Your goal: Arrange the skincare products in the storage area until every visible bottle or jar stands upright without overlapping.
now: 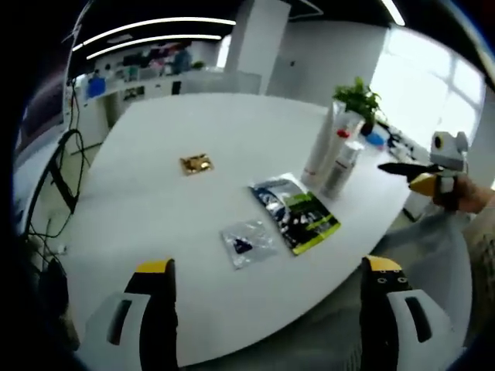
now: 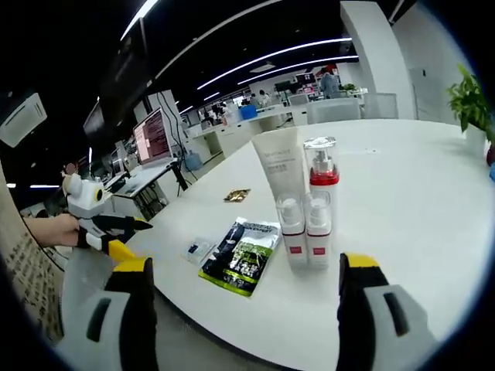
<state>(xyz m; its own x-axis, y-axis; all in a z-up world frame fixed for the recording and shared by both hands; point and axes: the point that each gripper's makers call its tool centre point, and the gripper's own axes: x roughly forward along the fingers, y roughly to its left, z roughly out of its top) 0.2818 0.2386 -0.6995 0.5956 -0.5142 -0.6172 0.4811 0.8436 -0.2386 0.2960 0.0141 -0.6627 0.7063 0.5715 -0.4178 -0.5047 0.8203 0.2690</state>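
On white table (image 2: 402,201), four upright bottles (image 2: 307,197), flat sachets (image 2: 241,256)

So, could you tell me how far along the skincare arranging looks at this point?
Mostly set: the white tube, the tall pump bottle and two small bottles stand upright in a tight cluster. Nothing is in hand; the left gripper and right gripper are both open. Left: the green sachet, small clear packet and gold packet lie flat.

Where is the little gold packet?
In the left gripper view the gold packet lies flat mid-table, apart from the others, up-left of the green-and-black sachet.
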